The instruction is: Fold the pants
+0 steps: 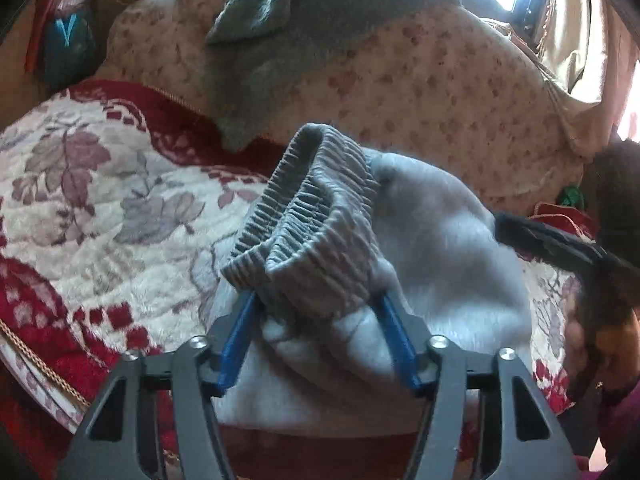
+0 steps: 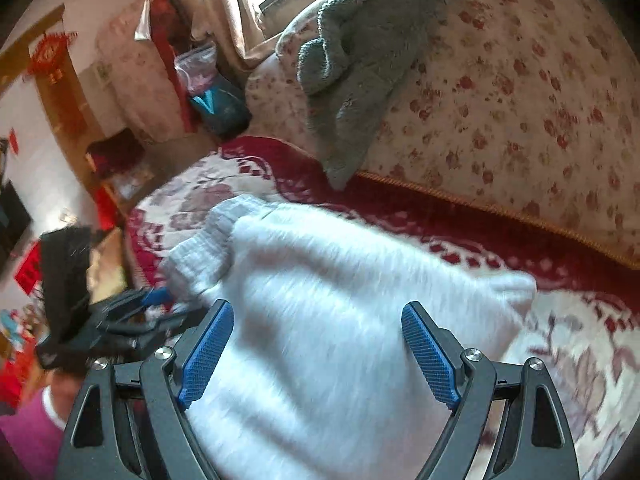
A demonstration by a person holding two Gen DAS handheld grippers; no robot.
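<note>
The left gripper (image 1: 316, 300) stands about half open, and the bunched elastic waistband (image 1: 308, 216) of the white pants (image 1: 432, 248) sits between its blue fingers (image 1: 240, 336). The cloth covers the fingertips, but the ribbed band is gathered up and lifted there, so the gripper has hold of it. In the right wrist view the same gripper (image 2: 156, 300) appears at the left edge, blurred, with only a bit of blue showing.

The right gripper (image 2: 318, 340) is wide open. Its two blue pads (image 2: 430, 356) stand well apart above the fluffy white fabric (image 2: 320, 280), and I cannot tell if they touch it. It grips nothing.

The pants lie on a bed with a red and cream flower blanket (image 1: 80, 184), the waistband end raised at the left gripper and the rest spread toward the right one. Behind them a grey towel (image 2: 360, 60) hangs over a rolled quilt with small red flowers (image 2: 520, 100).

The legs of the pants run under the right gripper and are cut off at the lower edge. Both pictures are blurred, and the dark shape (image 1: 560, 248) at the right of the left wrist view is hard to make out.
</note>
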